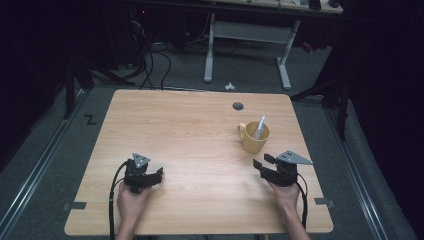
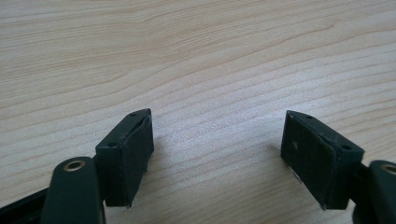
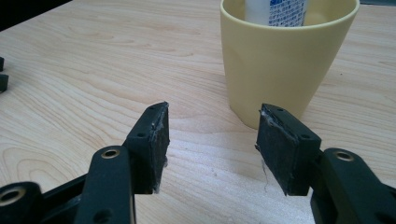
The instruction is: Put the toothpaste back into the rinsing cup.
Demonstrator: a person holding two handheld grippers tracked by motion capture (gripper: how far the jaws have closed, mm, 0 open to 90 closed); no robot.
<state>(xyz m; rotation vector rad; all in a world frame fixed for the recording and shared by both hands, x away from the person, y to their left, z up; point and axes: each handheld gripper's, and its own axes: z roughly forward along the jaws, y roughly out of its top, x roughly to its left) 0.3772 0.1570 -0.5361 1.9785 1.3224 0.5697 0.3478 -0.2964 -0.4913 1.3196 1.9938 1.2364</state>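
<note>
Yellow plastic mug [image 1: 254, 138], one item, standing upright on the right half of the light wood table [image 1: 190, 150], handle turned to the left in the high view; inside it we record a white tube [image 1: 259, 128] leaning against the rim, with blue print on its body visible in the right gripper view [image 3: 276, 10]. Right gripper [image 1: 261, 164]: held near the table's near right edge, just short of the mug, its jaws spread apart and empty; in its own view [image 3: 212, 128] the mug [image 3: 280, 60] fills the far ground, slightly right of the gap between the jaws. Left gripper [image 1: 159, 172]: held at the near left, well apart from the mug, jaws likewise spread wide with nothing between them; its own view [image 2: 217, 137] takes in bare wood grain. We also note a round cable hole [image 1: 238, 106] in the table's far right part. Progress, as we judge it: the tube already sits in the mug, both items upright and settled, and neither gripper holds or touches anything. Either the placing is complete and the hands rest clear, or a fresh handling of mug or tube has not yet begun; the right gripper is the one placed to reach it.
</note>
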